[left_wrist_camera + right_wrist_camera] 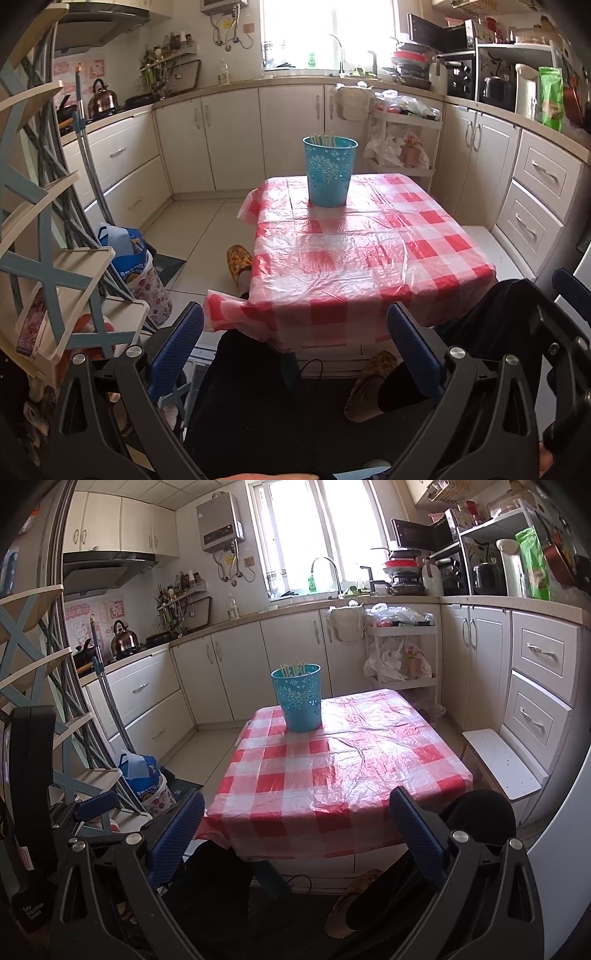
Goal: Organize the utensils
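A turquoise perforated holder point(329, 170) point(298, 698) stands upright at the far end of a small table with a red-and-white checked plastic cloth point(369, 258) point(340, 771). Several pale chopsticks point(323, 140) point(292, 668) stick up inside it. My left gripper point(295, 350) is open and empty, held low in front of the table's near edge, above the person's dark trouser legs. My right gripper point(297, 834) is likewise open and empty at the near edge. The other gripper shows at each view's side.
Cream kitchen cabinets point(221, 664) wrap around the back and right. A white rolling cart point(404, 657) with bags stands beyond the table. A shelf rack point(55, 258) and blue bag point(129, 251) crowd the left. A white stool point(502, 760) sits right. Slippered feet point(239, 264) rest on the floor.
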`<action>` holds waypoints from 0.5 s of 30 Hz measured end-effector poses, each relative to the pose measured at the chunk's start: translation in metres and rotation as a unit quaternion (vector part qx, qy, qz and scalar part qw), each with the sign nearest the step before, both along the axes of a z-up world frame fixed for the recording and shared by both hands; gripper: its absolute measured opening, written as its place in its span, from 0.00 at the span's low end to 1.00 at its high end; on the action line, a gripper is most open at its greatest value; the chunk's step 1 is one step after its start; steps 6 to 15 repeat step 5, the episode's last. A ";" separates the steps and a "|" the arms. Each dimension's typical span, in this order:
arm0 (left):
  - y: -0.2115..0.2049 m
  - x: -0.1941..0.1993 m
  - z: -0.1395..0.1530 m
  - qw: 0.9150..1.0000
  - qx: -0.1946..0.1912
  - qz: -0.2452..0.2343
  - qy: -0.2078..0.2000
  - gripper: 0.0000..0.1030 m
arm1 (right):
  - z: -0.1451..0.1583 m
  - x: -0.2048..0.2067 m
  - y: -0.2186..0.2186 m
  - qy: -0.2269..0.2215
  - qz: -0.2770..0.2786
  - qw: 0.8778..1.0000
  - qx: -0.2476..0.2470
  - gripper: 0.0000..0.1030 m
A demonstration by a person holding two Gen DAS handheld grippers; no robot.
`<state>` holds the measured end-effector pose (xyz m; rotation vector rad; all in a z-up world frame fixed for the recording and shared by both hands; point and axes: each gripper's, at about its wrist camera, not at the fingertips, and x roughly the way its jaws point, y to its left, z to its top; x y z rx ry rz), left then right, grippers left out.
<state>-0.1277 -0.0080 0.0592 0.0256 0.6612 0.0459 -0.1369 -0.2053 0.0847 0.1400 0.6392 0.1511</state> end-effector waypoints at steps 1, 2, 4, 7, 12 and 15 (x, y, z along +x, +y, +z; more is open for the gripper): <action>0.002 -0.002 0.001 1.000 -0.001 0.007 -0.006 0.93 | 0.001 -0.001 0.000 -0.004 -0.001 1.000 0.001 0.93; 0.004 -0.003 0.002 1.000 -0.002 0.011 -0.009 0.93 | 0.002 -0.001 -0.001 -0.006 -0.001 1.000 0.002 0.93; 0.009 -0.005 0.003 1.000 -0.001 0.026 -0.014 0.93 | 0.002 -0.002 0.000 -0.008 0.000 1.000 0.001 0.93; 0.012 -0.007 0.004 0.999 -0.003 0.034 -0.015 0.93 | 0.002 -0.002 0.000 -0.008 0.000 1.000 0.001 0.93; 0.012 -0.007 0.004 0.999 -0.003 0.034 -0.015 0.93 | 0.002 -0.002 0.000 -0.008 0.000 1.000 0.001 0.93; 0.012 -0.007 0.004 0.999 -0.003 0.034 -0.015 0.93 | 0.002 -0.002 0.000 -0.008 0.000 1.000 0.001 0.93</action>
